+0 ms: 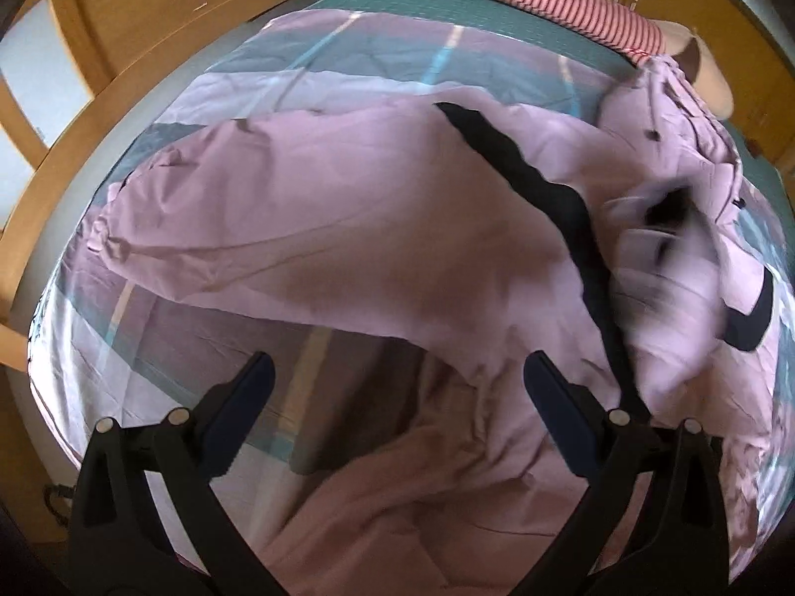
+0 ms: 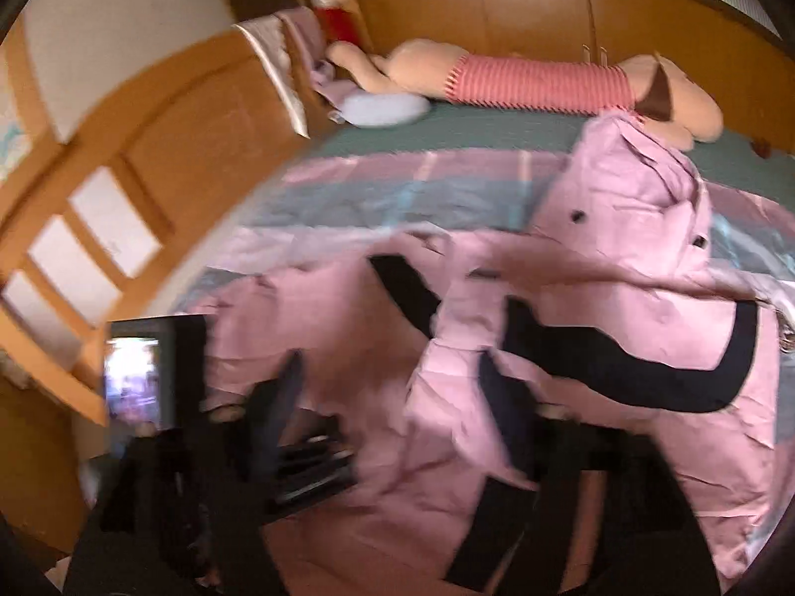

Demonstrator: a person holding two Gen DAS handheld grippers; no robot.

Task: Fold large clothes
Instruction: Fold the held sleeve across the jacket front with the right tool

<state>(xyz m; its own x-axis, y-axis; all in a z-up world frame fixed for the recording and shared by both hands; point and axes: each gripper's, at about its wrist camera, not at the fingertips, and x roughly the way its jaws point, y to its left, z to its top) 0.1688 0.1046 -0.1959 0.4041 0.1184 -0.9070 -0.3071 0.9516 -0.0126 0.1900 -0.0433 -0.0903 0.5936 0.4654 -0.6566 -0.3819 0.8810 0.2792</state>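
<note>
A large pink coat (image 1: 348,208) with black trim (image 1: 497,149) lies spread and rumpled across the bed. In the left wrist view my left gripper (image 1: 397,387) hangs open just above the coat's near part, with only loose fabric below the gap. The right wrist view is blurred. It shows the coat (image 2: 621,228), its dark buttons and a curved black band (image 2: 646,377). My right gripper (image 2: 392,392) has its fingers wide apart over a pink fold, and the pads press on nothing that I can make out.
A striped bedsheet (image 1: 323,74) covers the bed. At the far edge lie a long plush toy in a red-striped top (image 2: 536,82) and a pale blue cushion (image 2: 382,107). Wooden panels (image 1: 149,0) surround the bed. A lit screen (image 2: 134,377) shows at the left.
</note>
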